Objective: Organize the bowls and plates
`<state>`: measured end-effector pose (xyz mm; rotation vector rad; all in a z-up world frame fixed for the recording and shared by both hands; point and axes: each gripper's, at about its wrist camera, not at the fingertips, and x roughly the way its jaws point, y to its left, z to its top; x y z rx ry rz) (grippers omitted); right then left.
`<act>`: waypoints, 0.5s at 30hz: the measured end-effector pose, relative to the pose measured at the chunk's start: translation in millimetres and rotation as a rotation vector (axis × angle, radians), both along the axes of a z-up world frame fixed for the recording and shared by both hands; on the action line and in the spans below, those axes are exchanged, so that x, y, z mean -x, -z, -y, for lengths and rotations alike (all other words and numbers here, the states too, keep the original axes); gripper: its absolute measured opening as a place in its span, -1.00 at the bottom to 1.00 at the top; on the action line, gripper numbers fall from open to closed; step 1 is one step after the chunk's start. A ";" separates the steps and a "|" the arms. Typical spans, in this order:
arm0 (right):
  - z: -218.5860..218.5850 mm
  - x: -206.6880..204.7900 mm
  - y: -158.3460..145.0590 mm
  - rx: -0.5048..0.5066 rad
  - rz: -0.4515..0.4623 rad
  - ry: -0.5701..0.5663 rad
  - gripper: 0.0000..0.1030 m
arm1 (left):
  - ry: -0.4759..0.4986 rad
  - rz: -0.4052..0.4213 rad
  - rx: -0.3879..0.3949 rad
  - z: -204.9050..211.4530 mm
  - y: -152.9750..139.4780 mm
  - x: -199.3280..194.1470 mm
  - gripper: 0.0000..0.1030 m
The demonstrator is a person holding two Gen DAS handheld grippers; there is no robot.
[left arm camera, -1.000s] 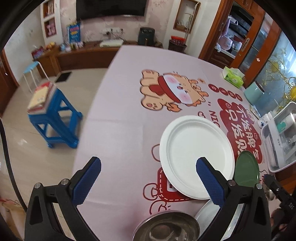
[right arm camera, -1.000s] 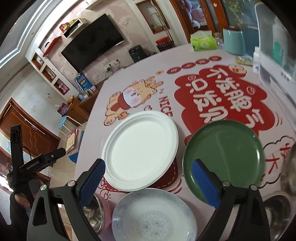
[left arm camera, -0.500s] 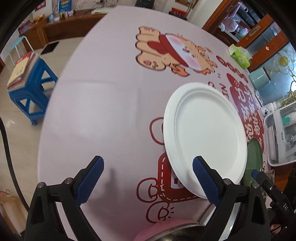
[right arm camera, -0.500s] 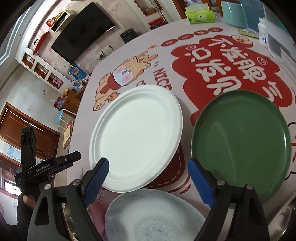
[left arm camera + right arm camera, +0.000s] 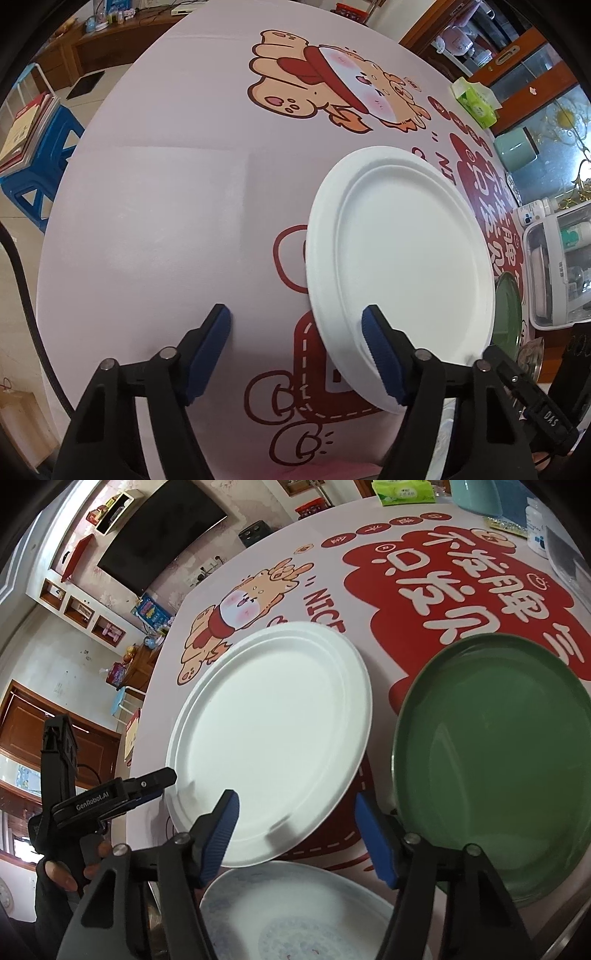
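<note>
A white plate (image 5: 402, 266) lies on the printed tablecloth; it also shows in the right wrist view (image 5: 273, 734). My left gripper (image 5: 295, 328) is open, low over the table at the plate's left rim, its right finger over the rim. In the right wrist view it appears beside the plate's left edge (image 5: 147, 786). My right gripper (image 5: 295, 830) is open, its jaws straddling the white plate's near edge. A green plate (image 5: 495, 760) lies to the right. A pale patterned plate (image 5: 303, 915) lies below the gripper.
A clear plastic box (image 5: 561, 266) with bottles stands at the table's right. A tissue pack (image 5: 476, 99) and a teal canister (image 5: 515, 147) sit at the far right. A blue stool (image 5: 33, 147) with books stands off the table's left edge.
Both grippers have moved forward and lower toward the white plate. The left gripper's jaws have narrowed somewhat. The steel bowl has dropped out of the left view.
</note>
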<state>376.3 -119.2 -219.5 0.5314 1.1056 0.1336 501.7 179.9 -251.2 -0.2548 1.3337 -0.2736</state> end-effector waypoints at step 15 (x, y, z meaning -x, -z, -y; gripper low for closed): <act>-5.2 -2.0 7.5 0.002 -0.013 -0.017 -0.28 | -0.012 -0.018 0.078 3.4 2.3 0.4 -0.49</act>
